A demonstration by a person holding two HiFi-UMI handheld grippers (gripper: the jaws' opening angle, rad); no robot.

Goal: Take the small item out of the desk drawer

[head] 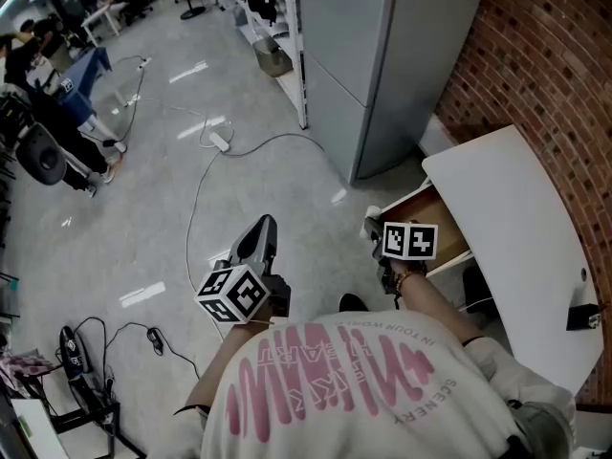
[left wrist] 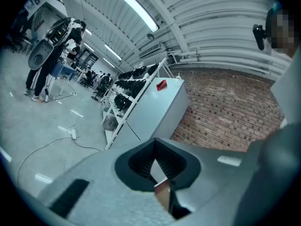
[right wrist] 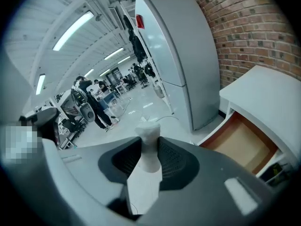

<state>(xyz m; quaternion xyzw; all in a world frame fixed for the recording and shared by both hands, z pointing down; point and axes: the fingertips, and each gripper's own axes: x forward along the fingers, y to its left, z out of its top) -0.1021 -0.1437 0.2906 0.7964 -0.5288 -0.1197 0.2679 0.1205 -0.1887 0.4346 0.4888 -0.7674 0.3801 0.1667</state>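
The right gripper [right wrist: 149, 168] is clamped on the small white item [right wrist: 149, 140], perhaps a stubby plastic piece, which stands upright between its pads. The open drawer [right wrist: 242, 142] lies below, to its right. The left gripper [left wrist: 157, 168], jaws together, is off to its left.

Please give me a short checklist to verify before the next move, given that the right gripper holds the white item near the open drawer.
1. Grip on the small white item by the right gripper: ok.
2. Item out of the drawer: ok, the drawer lies off to its side.
3. Drawer closed: not ok, it stands open.
4. Spare tool: left gripper empty, jaws together: ok.
5. Drawer holds nothing else: cannot tell, only part shows.
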